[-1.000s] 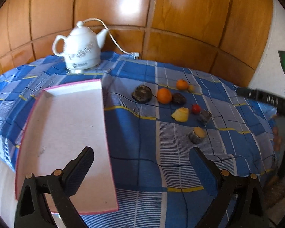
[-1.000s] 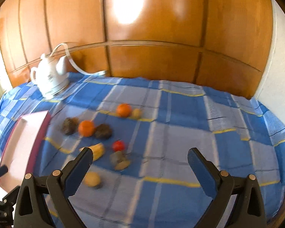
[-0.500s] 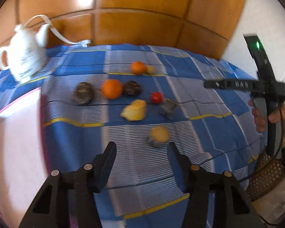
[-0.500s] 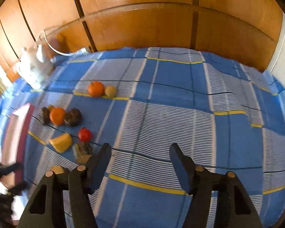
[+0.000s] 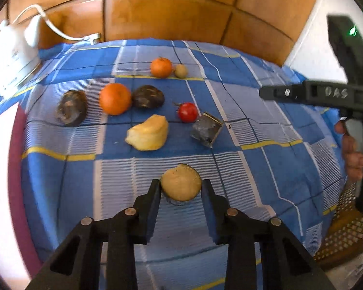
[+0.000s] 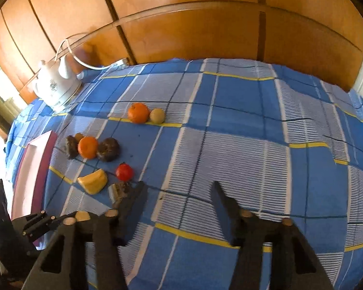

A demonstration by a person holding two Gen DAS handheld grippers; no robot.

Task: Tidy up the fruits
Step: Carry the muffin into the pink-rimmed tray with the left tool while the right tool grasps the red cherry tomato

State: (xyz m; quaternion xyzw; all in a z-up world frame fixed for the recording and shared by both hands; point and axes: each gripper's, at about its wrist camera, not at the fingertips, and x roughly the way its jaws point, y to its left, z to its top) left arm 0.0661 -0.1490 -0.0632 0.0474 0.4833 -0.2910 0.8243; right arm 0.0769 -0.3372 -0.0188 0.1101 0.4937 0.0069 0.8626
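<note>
Several fruits lie on a blue checked cloth (image 5: 254, 169). The nearest is a round tan cut fruit (image 5: 181, 181). My left gripper (image 5: 181, 188) is closing on it, and both pads touch its sides. Beyond lie a yellow piece (image 5: 148, 133), a red tomato (image 5: 187, 112), a dark cut chunk (image 5: 207, 129), a large orange (image 5: 115, 98) between two dark fruits, and a small orange (image 5: 161, 67) beside a small greenish fruit (image 5: 180, 70). My right gripper (image 6: 180, 191) hangs low over bare cloth, jaws closing with nothing between them. The dark chunk (image 6: 118, 191) sits just left of its left finger.
A white tray with a pink rim (image 5: 17, 145) lies along the cloth's left side. A white kettle (image 5: 9, 55) with its cord stands at the back left, against wooden panelling. A hand (image 5: 353, 154) holds the right gripper's handle at the right, above a woven seat (image 5: 346, 229).
Both pairs of jaws have narrowed a lot. The left gripper swung right from the tray and dropped onto the tan fruit. The right gripper tilted down and sank towards the cloth.
</note>
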